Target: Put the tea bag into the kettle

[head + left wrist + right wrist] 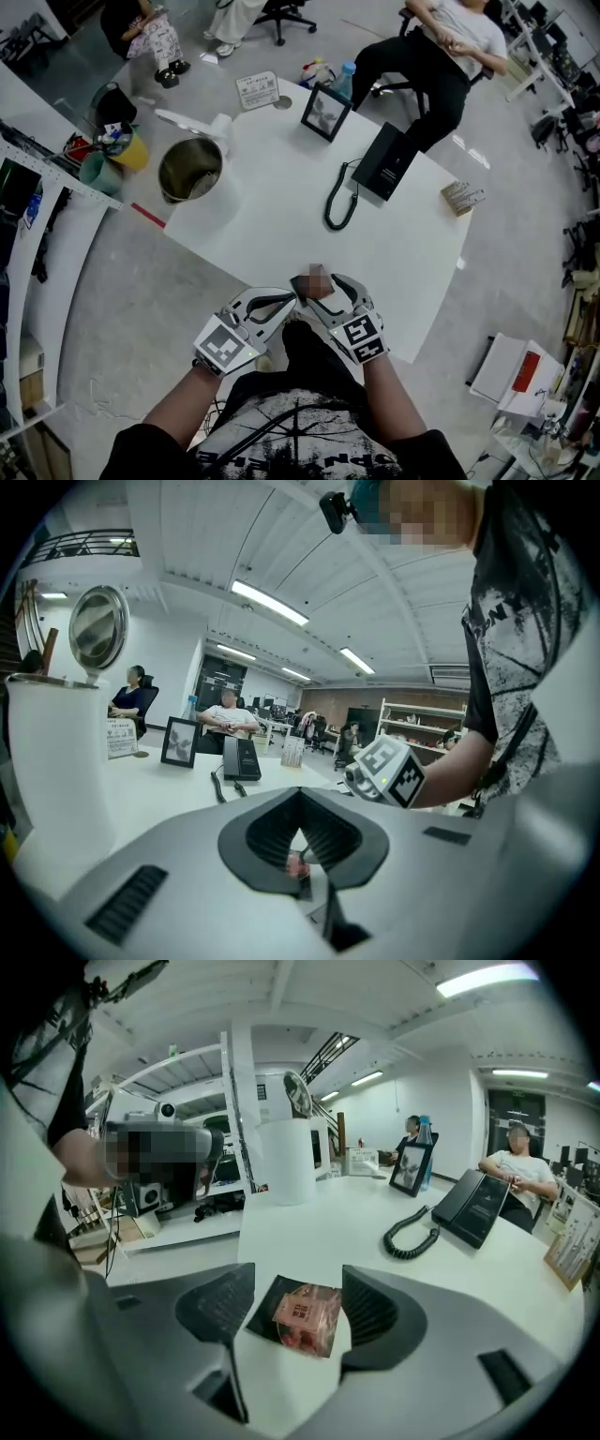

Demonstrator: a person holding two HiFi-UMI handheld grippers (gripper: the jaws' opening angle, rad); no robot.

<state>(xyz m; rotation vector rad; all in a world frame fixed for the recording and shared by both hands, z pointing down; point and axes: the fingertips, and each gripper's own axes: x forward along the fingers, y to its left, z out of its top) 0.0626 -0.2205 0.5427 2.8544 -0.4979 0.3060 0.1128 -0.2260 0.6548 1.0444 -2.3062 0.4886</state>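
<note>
A tea bag in a clear packet lies on a dark wrapper near the white table's front edge. My right gripper stands open around it, pads not touching. In the head view the packet lies just ahead of both grippers. My left gripper is beside the right gripper with its tips together. In the left gripper view the left gripper is shut, and a pink scrap shows through the gap behind its tips. The kettle stands open at the table's far left corner, lid raised.
A black desk phone with a coiled cord sits mid-table. Behind it stand a picture frame and a sign card. A small box lies at the right edge. A seated person is beyond the table.
</note>
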